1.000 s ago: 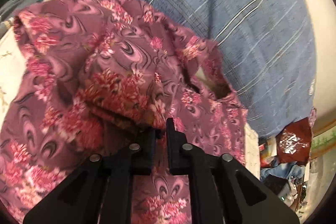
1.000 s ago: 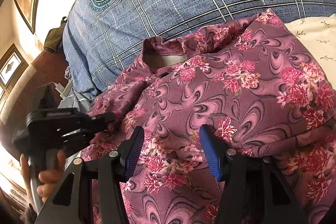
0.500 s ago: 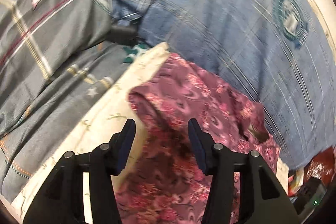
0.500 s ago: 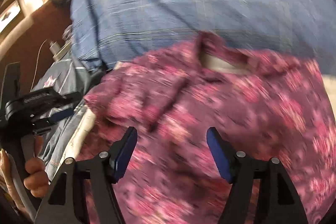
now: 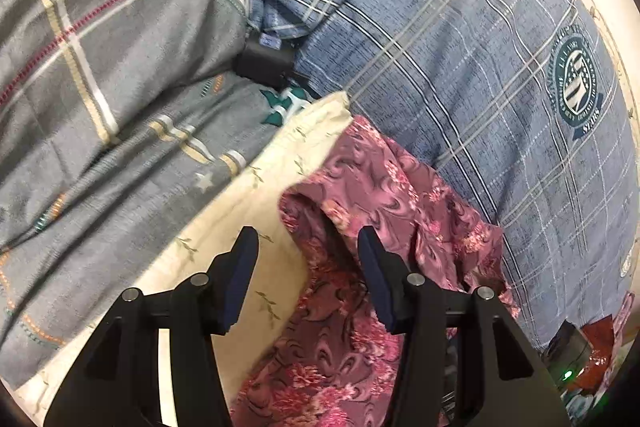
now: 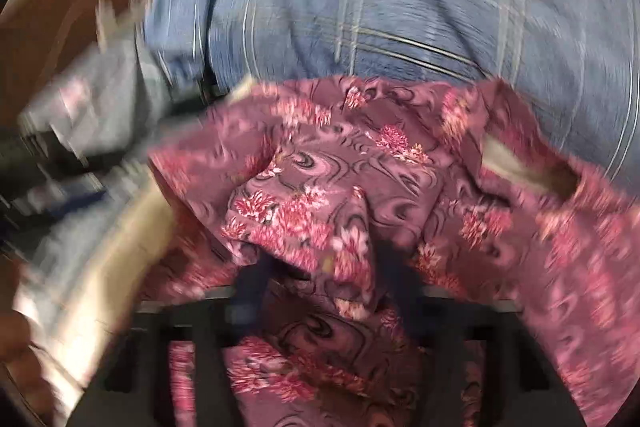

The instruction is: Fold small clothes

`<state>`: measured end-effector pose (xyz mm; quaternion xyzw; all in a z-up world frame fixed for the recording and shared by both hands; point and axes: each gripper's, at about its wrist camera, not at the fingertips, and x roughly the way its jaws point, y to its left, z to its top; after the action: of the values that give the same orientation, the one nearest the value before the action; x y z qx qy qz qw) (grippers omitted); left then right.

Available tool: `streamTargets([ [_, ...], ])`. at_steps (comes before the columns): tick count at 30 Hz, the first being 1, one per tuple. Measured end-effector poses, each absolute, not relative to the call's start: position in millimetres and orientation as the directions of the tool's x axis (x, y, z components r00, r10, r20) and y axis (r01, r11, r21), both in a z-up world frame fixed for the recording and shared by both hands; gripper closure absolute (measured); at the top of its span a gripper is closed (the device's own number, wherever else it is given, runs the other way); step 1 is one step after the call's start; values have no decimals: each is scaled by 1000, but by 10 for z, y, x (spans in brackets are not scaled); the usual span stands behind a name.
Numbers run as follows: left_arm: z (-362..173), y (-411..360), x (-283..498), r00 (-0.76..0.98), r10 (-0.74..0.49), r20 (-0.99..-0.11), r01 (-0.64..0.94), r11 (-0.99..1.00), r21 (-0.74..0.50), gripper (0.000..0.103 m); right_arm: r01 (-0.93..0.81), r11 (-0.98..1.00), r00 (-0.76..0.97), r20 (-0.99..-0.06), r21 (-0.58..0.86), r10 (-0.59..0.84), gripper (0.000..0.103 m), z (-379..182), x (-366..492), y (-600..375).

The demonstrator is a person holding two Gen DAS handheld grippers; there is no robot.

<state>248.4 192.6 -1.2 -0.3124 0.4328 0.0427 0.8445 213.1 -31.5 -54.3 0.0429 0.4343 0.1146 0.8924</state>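
A mauve garment with pink flowers (image 5: 384, 195) lies crumpled on a cream cloth (image 5: 256, 203) on the bed. My left gripper (image 5: 306, 247) is open and empty, its fingers apart just above the garment's left edge. In the blurred right wrist view the garment (image 6: 360, 187) fills the middle, with its neck opening at the right. My right gripper (image 6: 320, 267) sits low in a raised fold of the fabric. Its dark fingers are partly covered by cloth and motion blur, so I cannot tell whether they grip it.
A blue checked pillow (image 5: 460, 47) with a round crest lies behind the garment. A grey checked quilt (image 5: 100, 67) lies to the left. A small black box (image 5: 264, 61) sits between them. Red packets and clutter (image 5: 592, 359) lie at the bed's right edge.
My left gripper let go of the garment, opened and drew back to the left edge. My right gripper moved in fast toward a fold of the garment; its view is now blurred.
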Motion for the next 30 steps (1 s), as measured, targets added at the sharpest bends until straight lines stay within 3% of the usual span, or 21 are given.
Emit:
streamTargets([
  [3,-58,1767,2502,611,-224,-760,-315,811,-492,53,-109,931,604,-721,348,340,87,-529,2058,-721],
  [7,-192,1478,2536,579,-291,-762,-268,814,-515,53,21,829,661,-631,558,407,88,-543,1853,-1418],
  [10,-287,1257,2582,543,-348,-764,-230,814,-534,53,111,762,702,-593,638,394,88,-595,1681,-1884],
  [12,-326,1108,2608,522,-383,-762,-201,814,-546,53,153,726,718,-581,671,385,88,-653,1571,-2171],
  [15,-343,904,2619,508,-392,-767,-168,828,-535,37,232,676,731,-584,700,354,88,-820,1400,-2544],
  [19,-348,731,2633,498,-376,-781,-150,850,-504,36,270,602,731,-568,751,380,83,-986,1302,-2777],
  [23,-367,689,2625,505,-375,-777,-149,849,-507,36,273,590,751,-551,760,362,68,-937,1372,-2771],
  [27,-385,695,2619,516,-375,-770,-162,840,-518,36,303,596,745,-575,743,338,67,-918,1595,-2810],
  [28,-377,710,2615,519,-374,-769,-164,839,-519,37,298,596,744,-572,746,344,73,-904,1641,-2823],
  [29,-373,718,2609,523,-373,-766,-164,838,-520,37,282,602,751,-563,747,346,99,-850,1648,-2851],
  [30,-375,724,2602,526,-371,-765,-162,839,-519,37,262,605,769,-542,752,340,97,-776,1627,-2879],
])
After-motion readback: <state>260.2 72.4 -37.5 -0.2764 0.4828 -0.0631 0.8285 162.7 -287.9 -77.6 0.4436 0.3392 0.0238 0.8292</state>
